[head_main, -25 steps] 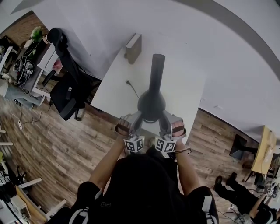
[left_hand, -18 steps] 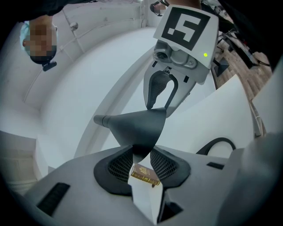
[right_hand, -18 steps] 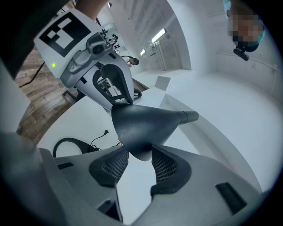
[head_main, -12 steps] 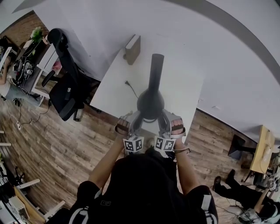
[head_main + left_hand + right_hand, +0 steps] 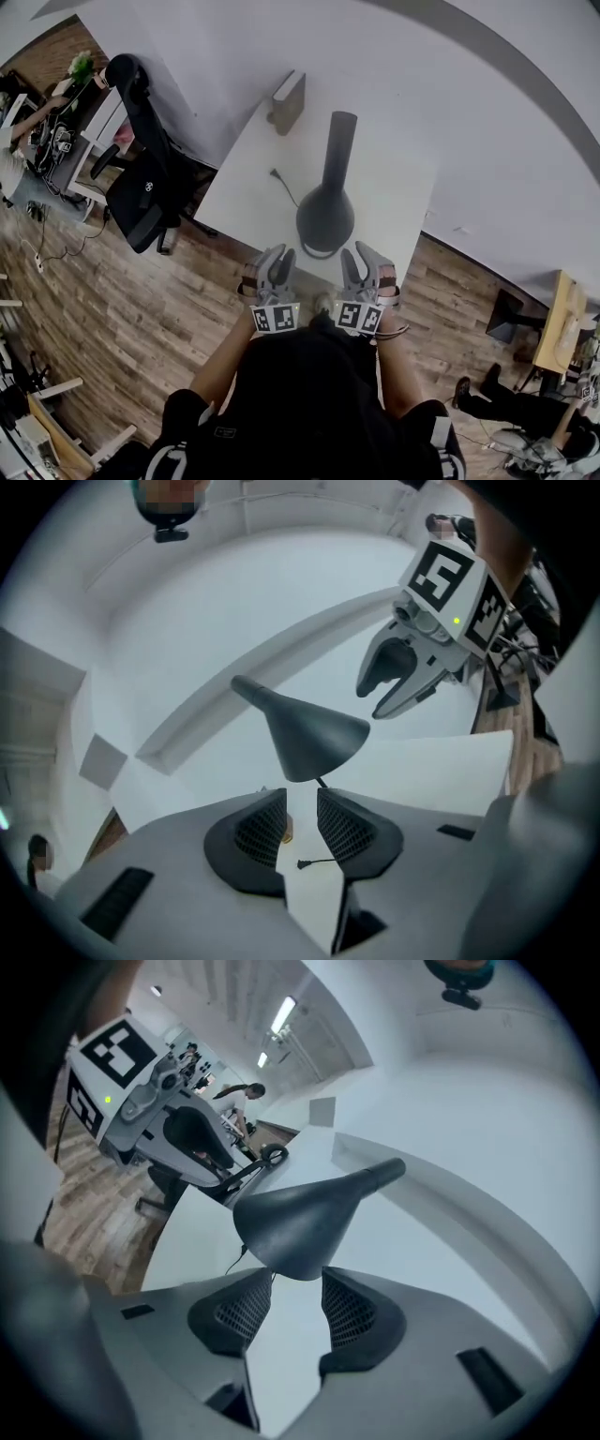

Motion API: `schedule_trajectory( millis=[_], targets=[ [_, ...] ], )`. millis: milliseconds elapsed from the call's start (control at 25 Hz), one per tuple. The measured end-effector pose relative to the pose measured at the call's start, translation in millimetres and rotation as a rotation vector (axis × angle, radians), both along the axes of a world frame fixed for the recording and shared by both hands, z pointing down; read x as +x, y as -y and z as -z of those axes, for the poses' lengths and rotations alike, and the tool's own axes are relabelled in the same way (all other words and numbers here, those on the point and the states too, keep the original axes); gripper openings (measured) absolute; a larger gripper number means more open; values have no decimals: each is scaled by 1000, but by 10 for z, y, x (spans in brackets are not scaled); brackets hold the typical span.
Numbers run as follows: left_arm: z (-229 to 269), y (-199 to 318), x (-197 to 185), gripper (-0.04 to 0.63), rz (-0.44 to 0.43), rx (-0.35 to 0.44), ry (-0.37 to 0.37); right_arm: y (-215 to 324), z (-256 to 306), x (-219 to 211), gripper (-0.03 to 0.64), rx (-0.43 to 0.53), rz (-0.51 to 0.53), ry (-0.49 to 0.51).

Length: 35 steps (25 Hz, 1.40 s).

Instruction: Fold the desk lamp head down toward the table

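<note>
desk lamp head [image 5: 325, 217] sits over the middle of the white surface [image 5: 246, 208], cone mouth down. its neck [image 5: 339, 141] runs off toward 12 o'clock.

left gripper [image 5: 278, 255] hangs at 7 o'clock of the head and right gripper [image 5: 358, 253] at 5 o'clock, both near it and touching nothing. the left jaws are partly apart and have just been closing, with nothing between them. the right jaws are wide apart and have just been opening, also empty.

risks, judged:
- nothing holds the head, so a slack joint could let it sag or creep back up.
- any further push lands on a smooth, sloped cone, and open jaws could skid off it.
- the head hangs toward the 6 o'clock edge, so a hard downward press could tip the lamp that way.

surroundings:
- a loose cable [image 5: 284, 187] lies at 10 o'clock of the head and could snag.
- a brown box [image 5: 287, 101] stands at the far corner, well apart.
- an office chair [image 5: 141, 192] stands at 9 o'clock on the wooden floor [image 5: 112, 309], clear of the work.
</note>
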<state>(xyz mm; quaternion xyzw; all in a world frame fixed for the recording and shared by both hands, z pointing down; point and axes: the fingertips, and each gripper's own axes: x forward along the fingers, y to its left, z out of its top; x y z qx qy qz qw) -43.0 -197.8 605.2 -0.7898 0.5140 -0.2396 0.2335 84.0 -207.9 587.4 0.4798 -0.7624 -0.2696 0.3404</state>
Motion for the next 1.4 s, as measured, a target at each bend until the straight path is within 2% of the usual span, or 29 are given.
schedule_trajectory(
  millis=[160,320,480,560,680,880,1200,1400],
  targets=[
    [341,-2,-211,99,66,-24,-180,-58,365,-18,145,-54,-26,214],
    [752,44,-295,58,55,-28,-330,-79,691,-42,93,-90,-37,430],
    [1128,65,-308,28,28,-73,-630,-61,983,-48,36,-81,-40,581],
    [1259,12,-300,26,21,-94,-700,-86,1082,-11,17,-92,-72,672],
    [1467,-57,-274,25,2,-92,-743,-112,1212,6,13,-120,-101,737],
    [1607,-111,-195,25,-17,-99,-763,-154,1277,-35,12,-125,-74,802],
    [1622,-158,-118,25,-33,-89,-769,-210,1340,-71,12,-104,-70,855],
    [1613,-174,-114,25,-39,-93,-759,-235,1327,-72,12,-104,-79,847]
  ],
)
